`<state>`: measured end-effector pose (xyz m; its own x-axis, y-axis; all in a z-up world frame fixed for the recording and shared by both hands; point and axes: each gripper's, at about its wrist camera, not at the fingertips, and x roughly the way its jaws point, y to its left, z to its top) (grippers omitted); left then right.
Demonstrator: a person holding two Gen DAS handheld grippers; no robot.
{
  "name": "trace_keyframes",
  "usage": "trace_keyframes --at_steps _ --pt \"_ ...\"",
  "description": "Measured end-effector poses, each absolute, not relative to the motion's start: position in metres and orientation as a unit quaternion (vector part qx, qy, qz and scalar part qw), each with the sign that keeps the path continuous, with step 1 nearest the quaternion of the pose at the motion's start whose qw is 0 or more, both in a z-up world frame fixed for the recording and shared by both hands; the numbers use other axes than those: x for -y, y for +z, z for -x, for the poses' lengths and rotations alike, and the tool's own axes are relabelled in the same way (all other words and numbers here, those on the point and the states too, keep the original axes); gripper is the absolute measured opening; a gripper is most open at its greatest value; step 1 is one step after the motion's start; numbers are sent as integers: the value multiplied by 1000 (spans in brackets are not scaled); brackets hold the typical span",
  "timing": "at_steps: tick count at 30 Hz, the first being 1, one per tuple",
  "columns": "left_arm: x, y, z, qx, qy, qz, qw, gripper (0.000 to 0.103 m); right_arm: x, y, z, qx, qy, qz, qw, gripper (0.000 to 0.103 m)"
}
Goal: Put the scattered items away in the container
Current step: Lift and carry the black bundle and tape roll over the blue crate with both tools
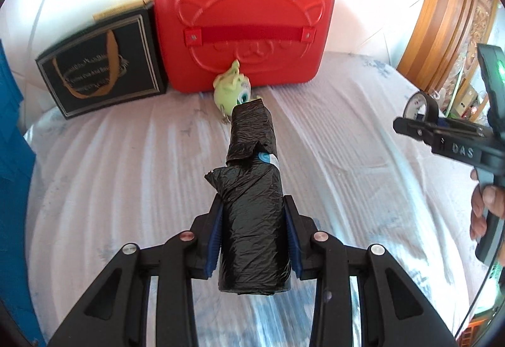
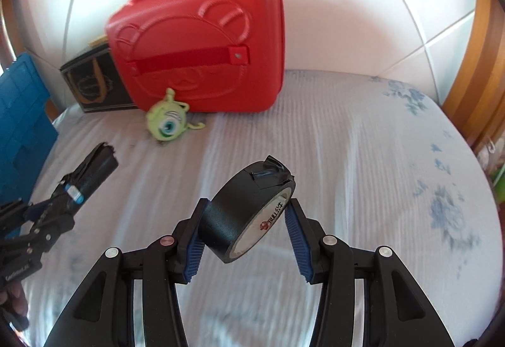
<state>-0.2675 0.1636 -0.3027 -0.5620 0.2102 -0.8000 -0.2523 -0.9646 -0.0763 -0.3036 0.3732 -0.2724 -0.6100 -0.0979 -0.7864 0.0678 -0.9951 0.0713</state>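
My left gripper [image 1: 254,208] is shut on a roll of black bin bags [image 1: 252,189], held above the bed and pointing at the red case. It also shows in the right wrist view [image 2: 91,172]. My right gripper [image 2: 249,208] is shut on a roll of black tape [image 2: 249,214], tilted between the pads; in the left wrist view the tape [image 1: 421,105] sits at the right. A red hard case [image 1: 243,28] with a bear relief stands closed and upright at the back [image 2: 199,53]. A green one-eyed plush toy [image 1: 232,88] lies against its base [image 2: 167,123].
A black box with gold print [image 1: 101,69] stands left of the case. A blue crate [image 2: 22,113] is at the far left. The bed sheet [image 1: 331,142] is pale with blue flowers. A wooden frame [image 1: 442,15] rises at the right, white padded headboard behind.
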Motion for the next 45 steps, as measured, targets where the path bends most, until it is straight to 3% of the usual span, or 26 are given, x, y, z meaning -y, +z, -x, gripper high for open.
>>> trace_keyframes --at_steps 27,45 --pt "-29 -108 145 -32 923 366 115 34 -206 -101 133 19 -909 -415 42 47" --pt "168 -29 95 22 951 302 61 34 2 -4 137 -31 -923 -356 140 47"
